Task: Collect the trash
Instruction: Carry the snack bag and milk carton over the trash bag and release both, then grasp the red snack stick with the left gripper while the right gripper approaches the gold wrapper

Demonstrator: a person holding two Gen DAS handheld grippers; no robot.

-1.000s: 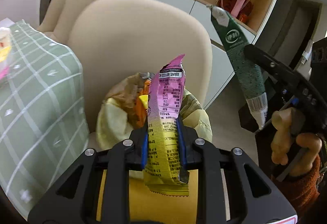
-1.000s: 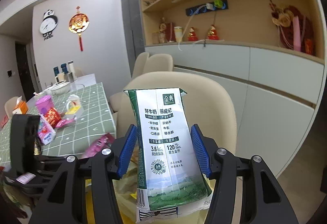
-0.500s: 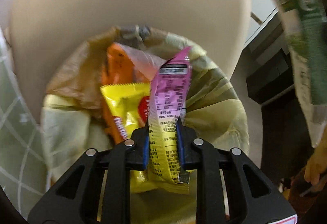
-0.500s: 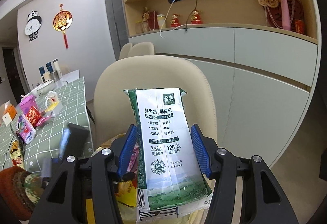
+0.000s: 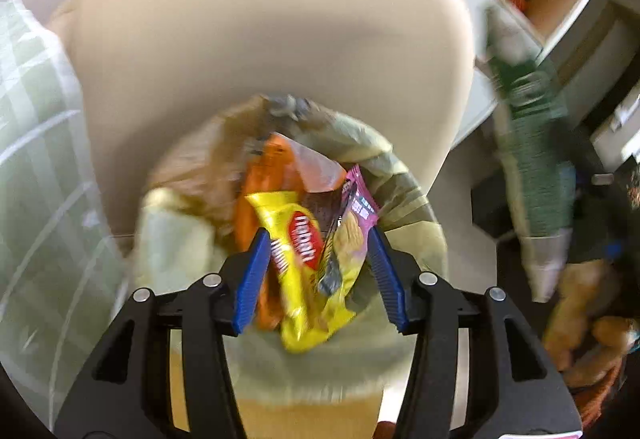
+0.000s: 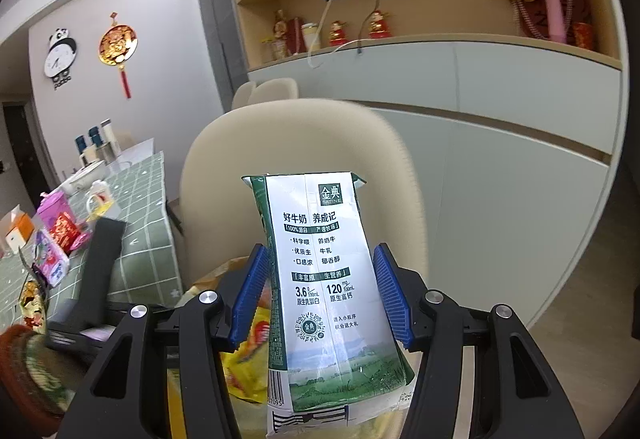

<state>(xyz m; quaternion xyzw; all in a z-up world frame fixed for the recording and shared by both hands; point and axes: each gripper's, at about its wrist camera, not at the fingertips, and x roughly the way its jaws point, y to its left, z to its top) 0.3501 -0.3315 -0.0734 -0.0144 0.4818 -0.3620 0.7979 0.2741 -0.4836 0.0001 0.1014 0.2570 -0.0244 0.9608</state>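
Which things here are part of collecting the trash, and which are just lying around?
Part of the job: milk carton in the right gripper; pink wrapper below the open left gripper; trash bag.
Lying around: chair, panda clock, shelf figurines.

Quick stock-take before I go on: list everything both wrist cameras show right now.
Trash bag: one, yellowish, open on the chair seat.
Pink-yellow wrapper: one, loose between the open left fingers, over the bag.
Yellow snack packet: one, inside the bag.
Orange wrapper: one, inside the bag.
Milk carton: one, white and green, gripped upright.
Chair: one nearest, beige, behind the bag.
Table: one, green checked cloth, snacks on it.
Left gripper: open.
Right gripper: shut on carton.
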